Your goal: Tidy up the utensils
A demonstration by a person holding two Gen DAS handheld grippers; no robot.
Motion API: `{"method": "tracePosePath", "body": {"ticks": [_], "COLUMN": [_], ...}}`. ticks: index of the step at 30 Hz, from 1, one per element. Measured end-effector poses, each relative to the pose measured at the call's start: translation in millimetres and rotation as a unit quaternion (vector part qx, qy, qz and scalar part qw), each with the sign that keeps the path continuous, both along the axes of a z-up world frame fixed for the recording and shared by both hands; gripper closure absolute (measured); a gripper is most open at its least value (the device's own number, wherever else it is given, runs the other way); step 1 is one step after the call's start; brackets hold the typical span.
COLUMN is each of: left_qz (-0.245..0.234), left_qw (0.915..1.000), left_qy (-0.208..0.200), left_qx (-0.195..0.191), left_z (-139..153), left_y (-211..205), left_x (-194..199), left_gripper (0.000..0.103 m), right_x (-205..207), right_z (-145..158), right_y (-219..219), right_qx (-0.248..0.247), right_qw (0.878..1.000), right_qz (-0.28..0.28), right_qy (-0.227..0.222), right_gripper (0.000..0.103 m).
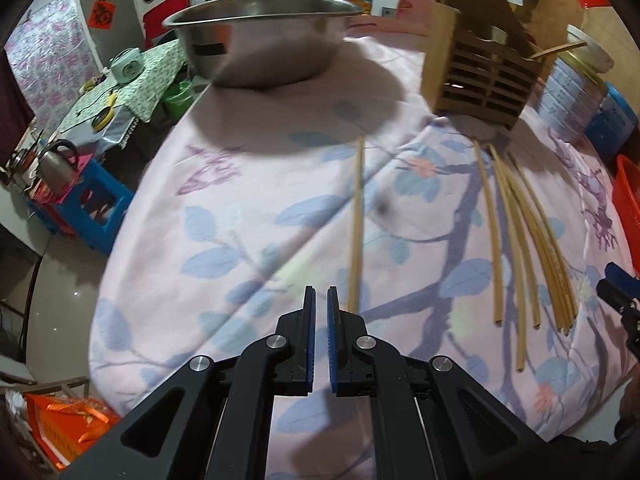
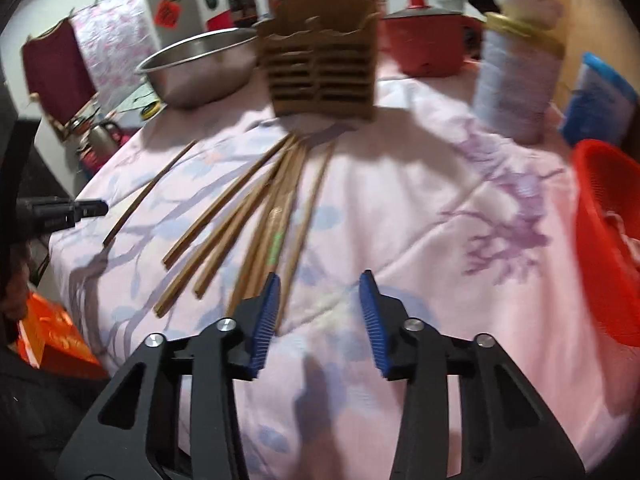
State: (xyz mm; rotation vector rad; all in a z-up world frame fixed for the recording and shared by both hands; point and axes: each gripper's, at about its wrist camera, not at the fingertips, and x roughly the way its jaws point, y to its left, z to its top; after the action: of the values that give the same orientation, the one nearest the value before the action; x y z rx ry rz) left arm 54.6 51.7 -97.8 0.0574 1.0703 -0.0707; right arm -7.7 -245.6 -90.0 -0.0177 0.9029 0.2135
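The chopsticks (image 1: 520,236) lie flat with their long axes running near to far, far tips converging just in front of the slatted wooden holder (image 1: 480,76) so the bunch fans out toward the near edge. One single chopstick (image 1: 356,220) lies apart to the left, also pointing near to far. They are thin, plain, light brown sticks. The holder stands upright at the far side, and another stick pokes out of it. Everything rests on a pink floral cloth (image 1: 248,208), with a steel basin (image 1: 260,36) far left and a tin can (image 1: 568,92) far right. The left gripper (image 1: 321,294) has its fingers nearly together on nothing; the right gripper (image 2: 322,280) hangs spread wide and empty beside the bunch's near ends.
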Motion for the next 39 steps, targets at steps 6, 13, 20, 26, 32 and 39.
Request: {"method": "tracePosePath", "body": {"ticks": [6,13,20,26,32,39], "left_qz": [-0.008,-0.009,-0.025,-0.046,-0.062,-0.066], "left_qw": [0.9994,0.9988,0.998,0.9965,0.9947,0.9965], "left_qy": [0.005,0.001,-0.002,0.001,0.004,0.004], "left_qx": [0.032,0.047,0.059,0.071,0.081,0.051], "left_z": [2.8,6.7,8.8,7.4,5.7,6.2], "left_y": [8.8,13.4,8.0,-0.7,-3.3,-3.0], "left_x": [-7.6,-7.9,-2.9,1.0,1.9,5.5], "left_gripper": [0.097,0.097,0.097,0.096,0.096,0.096], "right_x": [5.4,6.5,0.7,-9.6,-13.6,-23.4], "right_z": [-17.4,-25.7,-30.7,-29.3,-35.9,-7.4], "right_y": [11.7,6.5,-14.7,-7.2,0.1,-17.8], "right_qx": [0.022,0.044,0.046,0.068,0.043,0.042], "right_qw": [1.0,0.999,0.997,0.997,0.997,0.994], "right_qz": [0.006,-0.012,-0.057,-0.035,-0.045,-0.074], "right_qy": [0.007,0.006,-0.005,-0.019,-0.034,-0.063], "right_gripper": [0.079,0.083,0.085,0.085,0.096,0.097]}}
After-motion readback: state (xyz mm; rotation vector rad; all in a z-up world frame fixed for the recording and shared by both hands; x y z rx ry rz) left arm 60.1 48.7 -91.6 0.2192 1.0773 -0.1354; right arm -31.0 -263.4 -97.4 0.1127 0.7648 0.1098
